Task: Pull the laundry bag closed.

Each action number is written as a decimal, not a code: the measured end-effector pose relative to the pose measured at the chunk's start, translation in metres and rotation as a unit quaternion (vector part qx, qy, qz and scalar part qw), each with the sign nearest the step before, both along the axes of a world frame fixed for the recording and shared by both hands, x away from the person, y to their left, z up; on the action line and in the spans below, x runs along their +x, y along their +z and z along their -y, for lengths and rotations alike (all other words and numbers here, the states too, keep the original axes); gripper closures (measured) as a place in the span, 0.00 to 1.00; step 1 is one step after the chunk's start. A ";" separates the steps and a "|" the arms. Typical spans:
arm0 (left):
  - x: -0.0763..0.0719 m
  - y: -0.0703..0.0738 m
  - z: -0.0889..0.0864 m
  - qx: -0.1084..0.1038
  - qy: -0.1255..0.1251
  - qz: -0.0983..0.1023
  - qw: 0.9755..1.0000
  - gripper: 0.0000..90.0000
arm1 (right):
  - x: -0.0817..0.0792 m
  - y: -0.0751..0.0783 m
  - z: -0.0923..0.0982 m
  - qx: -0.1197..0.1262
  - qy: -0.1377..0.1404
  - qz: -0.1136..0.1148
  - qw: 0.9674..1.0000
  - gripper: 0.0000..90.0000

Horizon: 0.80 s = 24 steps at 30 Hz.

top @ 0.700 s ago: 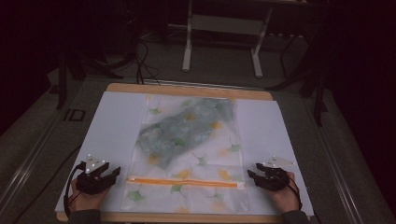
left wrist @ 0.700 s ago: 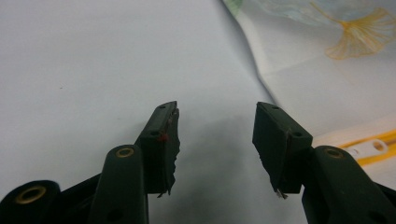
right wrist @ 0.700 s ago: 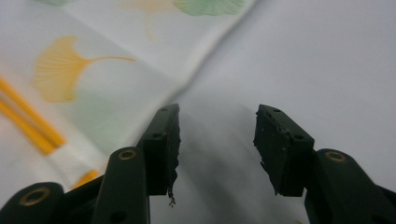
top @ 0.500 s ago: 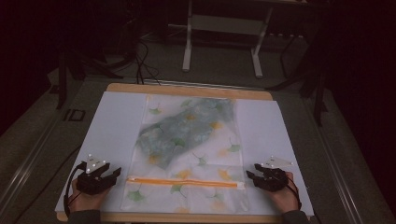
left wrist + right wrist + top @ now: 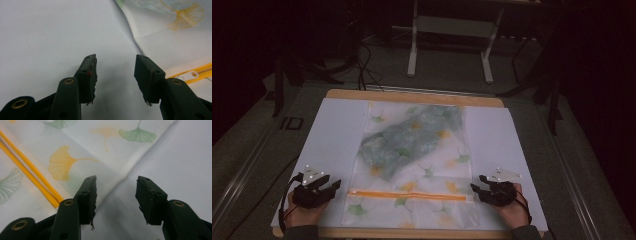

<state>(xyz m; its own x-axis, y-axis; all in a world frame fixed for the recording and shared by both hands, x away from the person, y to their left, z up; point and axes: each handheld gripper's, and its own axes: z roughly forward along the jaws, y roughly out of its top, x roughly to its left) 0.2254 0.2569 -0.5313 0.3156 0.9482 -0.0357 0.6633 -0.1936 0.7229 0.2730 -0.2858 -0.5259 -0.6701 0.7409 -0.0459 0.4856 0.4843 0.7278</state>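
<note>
Jaws: both apart, empty.
Left gripper [image 5: 331, 186]: at bag [image 5: 412, 165] zipper [image 5: 407, 194] end, likely for gripping.
Right gripper [image 5: 476, 190]: opposite edge, likely bracing.

No readable text, labels, numbers or signs anywhere

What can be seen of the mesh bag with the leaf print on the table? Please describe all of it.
The mesh bag is a flat, pale, half-transparent pouch printed with green and yellow ginkgo leaves. An orange zipper runs across it near the person's edge and looks closed; its white pull lies at the left end. A grey-green cloth shows through from inside, lying slantwise. The bag rests on a white sheet, with an open gripper beside each near corner, neither touching it.
</note>
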 end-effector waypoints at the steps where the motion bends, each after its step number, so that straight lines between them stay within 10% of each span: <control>1: 0.000 0.001 -0.001 -0.002 0.001 0.001 1.000 0.59 | 0.000 0.000 -0.001 -0.001 0.001 0.002 1.000 0.57; 24: -0.001 0.003 -0.005 -0.006 0.008 0.004 1.000 0.62 | -0.007 0.009 -0.049 0.007 0.083 0.009 0.996 0.57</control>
<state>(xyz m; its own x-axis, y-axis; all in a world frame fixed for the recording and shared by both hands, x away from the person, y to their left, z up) 0.2245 0.2619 -0.5285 0.3012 0.9525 -0.0451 0.6607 -0.1744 0.7301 0.2657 -0.2370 -0.5164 -0.7826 0.6205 -0.0500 0.3862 0.5469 0.7428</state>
